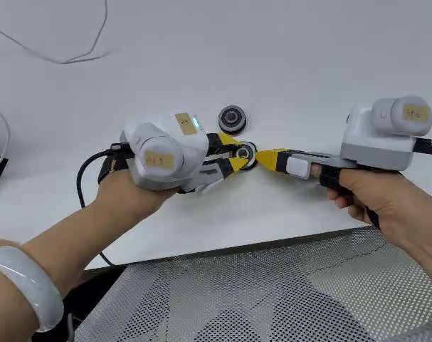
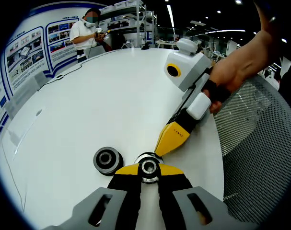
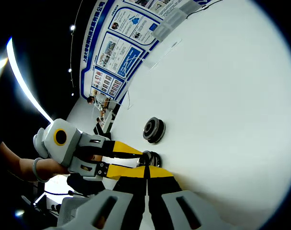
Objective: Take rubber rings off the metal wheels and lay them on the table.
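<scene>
a: the left gripper (image 1: 237, 151) is clenched on a small round metal wheel (image 2: 149, 166), one yellow tip on each side, and holds it low over the white table (image 1: 287, 71). the right gripper (image 1: 269, 158) has its yellow tips pressed together, and their point touches the wheel's rim on the far side from the left one.

b: has it caught the rubber?

a: i cannot tell. any lip of ring between those tips is too small to see.

b: how will it handle?

a: i judge the wheel stiff, smooth and heavy for its size, so it needs a firm clamp across the faces. the ring is likely soft, stretchy and grippy, seated tight. pinch its outer edge and peel sideways rather than pull straight.

b: the other one?

a: a second metal wheel (image 1: 232, 119) sits on the table just beyond the tips, its black rubber ring (image 2: 97, 162) on it, untouched.
</scene>
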A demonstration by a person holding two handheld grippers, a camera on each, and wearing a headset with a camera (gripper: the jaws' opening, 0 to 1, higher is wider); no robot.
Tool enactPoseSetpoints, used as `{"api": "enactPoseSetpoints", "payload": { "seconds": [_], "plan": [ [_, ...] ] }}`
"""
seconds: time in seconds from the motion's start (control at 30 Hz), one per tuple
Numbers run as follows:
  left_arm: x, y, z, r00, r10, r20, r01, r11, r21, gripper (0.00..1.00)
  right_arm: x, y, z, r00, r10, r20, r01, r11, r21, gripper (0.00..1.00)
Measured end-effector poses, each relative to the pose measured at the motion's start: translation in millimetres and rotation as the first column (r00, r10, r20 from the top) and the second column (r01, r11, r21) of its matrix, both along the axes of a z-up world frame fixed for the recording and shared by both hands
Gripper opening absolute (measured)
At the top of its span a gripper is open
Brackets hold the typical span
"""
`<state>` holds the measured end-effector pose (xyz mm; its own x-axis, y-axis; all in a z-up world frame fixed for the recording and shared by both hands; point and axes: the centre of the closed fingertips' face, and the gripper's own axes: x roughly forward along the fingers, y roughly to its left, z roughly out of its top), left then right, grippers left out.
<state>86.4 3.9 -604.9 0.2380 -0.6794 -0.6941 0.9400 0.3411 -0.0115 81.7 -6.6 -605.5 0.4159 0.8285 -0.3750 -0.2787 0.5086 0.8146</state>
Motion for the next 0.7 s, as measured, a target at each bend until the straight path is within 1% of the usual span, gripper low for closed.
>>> {"api": "enactPoseSetpoints", "payload": {
  "seconds": [0.37,0.7],
  "plan": [
    [-0.8,-0.4,0.6,1.000,0.001,0.000,-0.001,1.000,-0.002,0.12,-0.1,5.8,2.5,1.000,0.016,0.004,-0.016,1.000,0.004,0.01],
    [-1.5,-1.0,1.6,1.000,0.000,-0.001,0.000,1.000,-0.004,0.12,0.6,14.6,7.9,0.999,0.033,0.006,-0.033,0.999,0.029,0.01]
  ]
}}
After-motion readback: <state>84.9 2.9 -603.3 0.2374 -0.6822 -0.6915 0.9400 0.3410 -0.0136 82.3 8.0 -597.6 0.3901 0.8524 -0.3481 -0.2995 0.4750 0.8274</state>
